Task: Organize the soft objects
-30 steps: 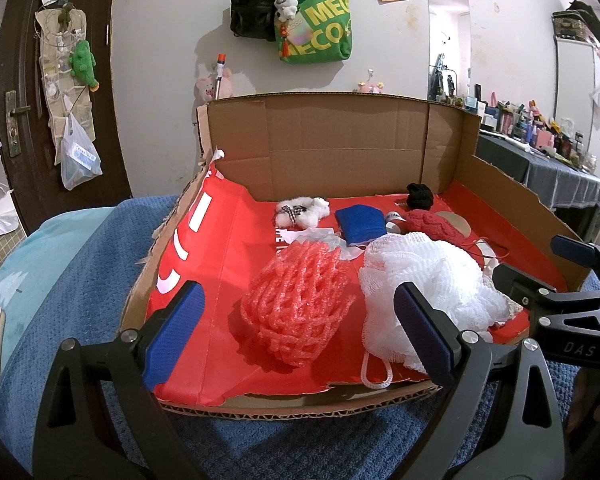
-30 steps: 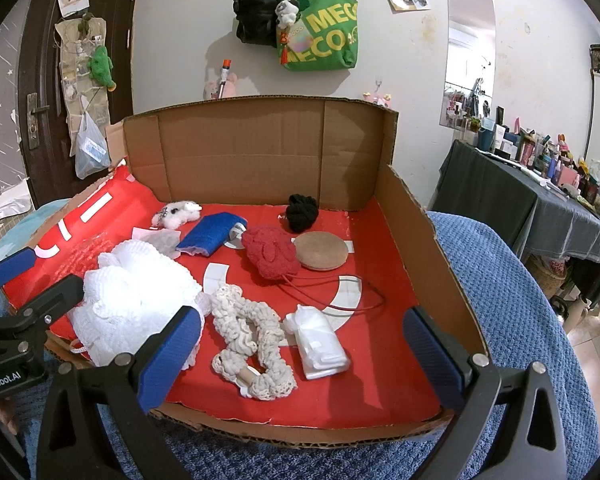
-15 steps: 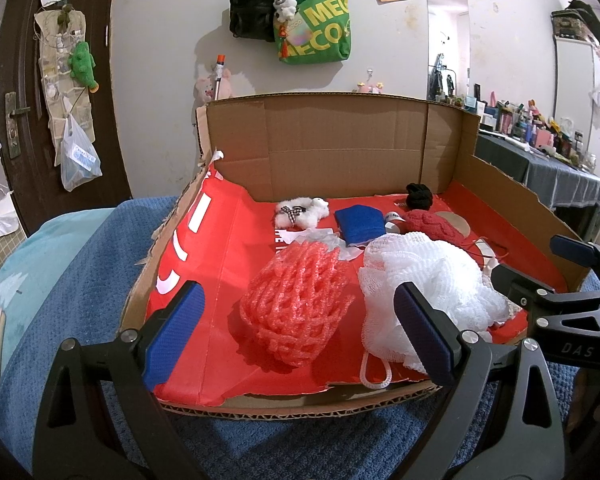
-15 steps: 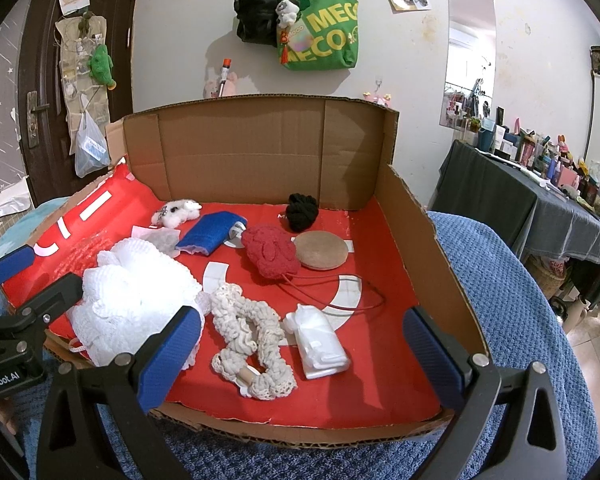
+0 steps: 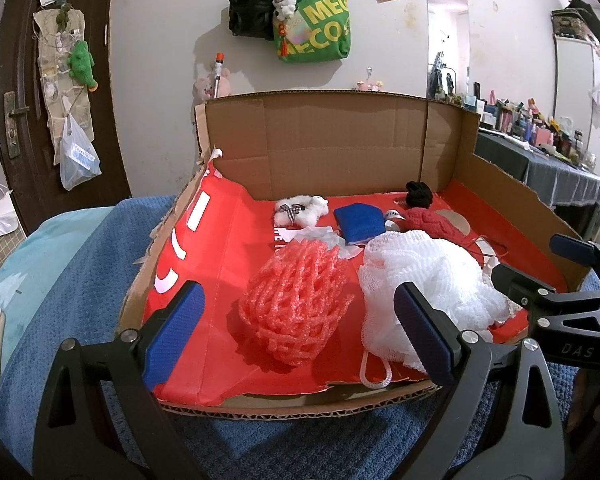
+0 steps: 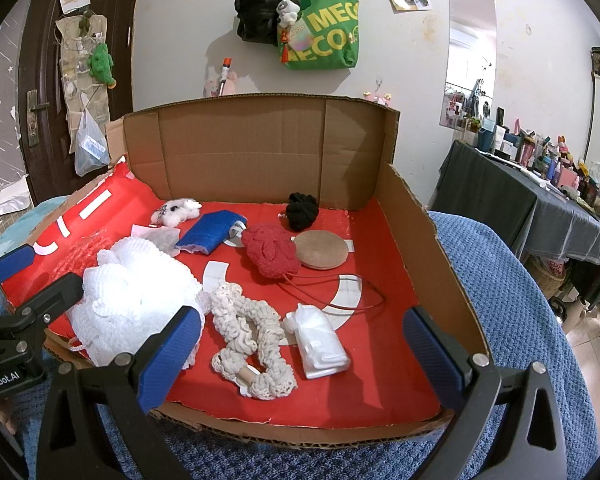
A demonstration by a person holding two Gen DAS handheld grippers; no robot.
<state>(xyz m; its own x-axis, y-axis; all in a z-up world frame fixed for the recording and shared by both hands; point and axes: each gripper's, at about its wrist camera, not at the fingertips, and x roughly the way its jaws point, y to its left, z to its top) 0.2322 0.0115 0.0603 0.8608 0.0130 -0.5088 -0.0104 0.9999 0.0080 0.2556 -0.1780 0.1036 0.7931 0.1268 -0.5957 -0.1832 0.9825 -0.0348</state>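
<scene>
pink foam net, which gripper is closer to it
Left. The left gripper sits right in front of the pink foam net, open. The right gripper is farther off, beyond the white mesh puff.

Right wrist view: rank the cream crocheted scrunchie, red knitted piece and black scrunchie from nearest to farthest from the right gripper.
1. Cream crocheted scrunchie, front of the box, just ahead of the right gripper.
2. Red knitted piece, mid-box.
3. Black scrunchie, by the back wall.

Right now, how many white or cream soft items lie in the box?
4: white mesh pouf front left, cream crochet scrunchie front centre, folded white bag beside it, small plush at the back. Others may be hidden.
</scene>
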